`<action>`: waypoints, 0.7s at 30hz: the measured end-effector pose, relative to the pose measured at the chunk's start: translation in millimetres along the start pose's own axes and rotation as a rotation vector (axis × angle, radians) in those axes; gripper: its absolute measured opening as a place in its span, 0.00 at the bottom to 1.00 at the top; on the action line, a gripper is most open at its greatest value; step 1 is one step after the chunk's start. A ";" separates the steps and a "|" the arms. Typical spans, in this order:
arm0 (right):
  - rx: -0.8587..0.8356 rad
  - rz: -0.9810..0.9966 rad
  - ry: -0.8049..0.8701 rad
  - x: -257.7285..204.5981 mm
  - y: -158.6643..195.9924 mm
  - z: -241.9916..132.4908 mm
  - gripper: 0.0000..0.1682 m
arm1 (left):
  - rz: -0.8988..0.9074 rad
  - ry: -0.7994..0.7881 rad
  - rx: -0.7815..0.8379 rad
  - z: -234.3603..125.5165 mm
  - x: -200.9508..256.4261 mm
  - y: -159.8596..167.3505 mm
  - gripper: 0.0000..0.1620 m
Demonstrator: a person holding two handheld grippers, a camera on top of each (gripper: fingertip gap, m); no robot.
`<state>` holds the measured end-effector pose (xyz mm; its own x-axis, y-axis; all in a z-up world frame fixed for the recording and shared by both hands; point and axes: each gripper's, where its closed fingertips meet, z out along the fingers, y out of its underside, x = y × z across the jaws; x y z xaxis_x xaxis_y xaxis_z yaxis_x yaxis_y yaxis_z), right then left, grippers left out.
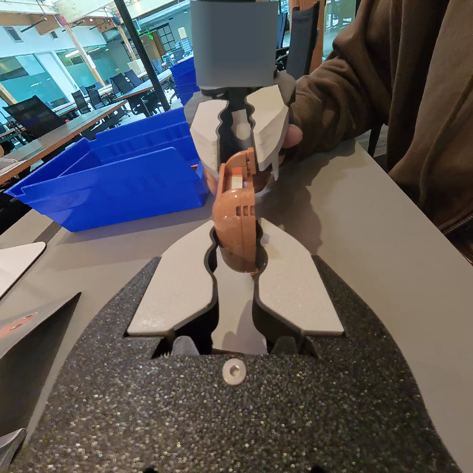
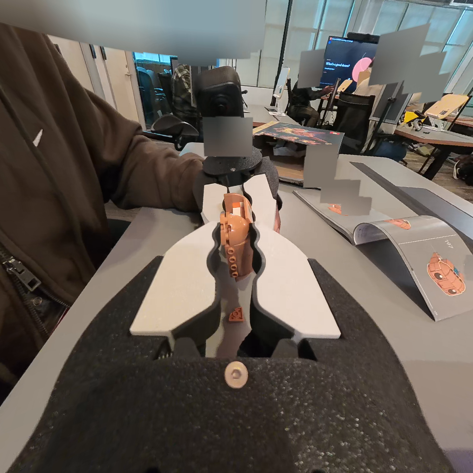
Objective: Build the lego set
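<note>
**Lego build pinched from both ends**

Above the grey table (image 1: 358,230), a brown lego assembly (image 1: 236,230) is clamped at its near end by the left gripper (image 1: 236,245). Its far end is pinched by the right gripper (image 1: 236,163), fingers closed on it. In the right wrist view, the same assembly (image 2: 234,245) is seen between the right gripper (image 2: 235,256) fingers, with the left gripper (image 2: 236,204) facing it. A small loose brown piece (image 2: 236,315) is seen on the table below. Blue bins (image 1: 115,184) are set far left of the left gripper. An open instruction booklet (image 2: 409,256) is laid to the right, a box (image 2: 294,143) farther off. A brown sleeve (image 2: 143,174) is seen behind.
</note>
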<state>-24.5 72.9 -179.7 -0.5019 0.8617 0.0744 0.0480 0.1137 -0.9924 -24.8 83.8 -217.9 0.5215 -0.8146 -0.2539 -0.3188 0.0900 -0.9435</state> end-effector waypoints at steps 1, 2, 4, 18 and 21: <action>0.003 0.007 0.003 0.8 -0.2 -0.1 0.13 | -0.008 -0.002 0.001 0.2 -0.4 0.0 0.16; 0.007 0.013 0.005 1.4 -0.3 -0.3 0.13 | -0.017 -0.003 0.002 0.5 -0.7 -0.1 0.16; 0.017 0.029 0.007 2.5 -0.7 -0.7 0.13 | -0.035 -0.002 0.004 1.0 -1.1 -0.4 0.16; 0.044 0.064 0.017 4.5 1.1 1.2 0.14 | -0.108 0.024 0.019 2.7 1.5 2.1 0.16; 0.065 0.081 0.008 4.5 -1.1 0.3 0.14 | -0.125 0.022 0.041 3.4 1.8 -0.2 0.16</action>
<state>-27.0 76.4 -178.3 -0.4915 0.8708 -0.0060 0.0319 0.0111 -0.9994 -21.2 84.2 -218.9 0.5378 -0.8332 -0.1291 -0.2192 0.0097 -0.9756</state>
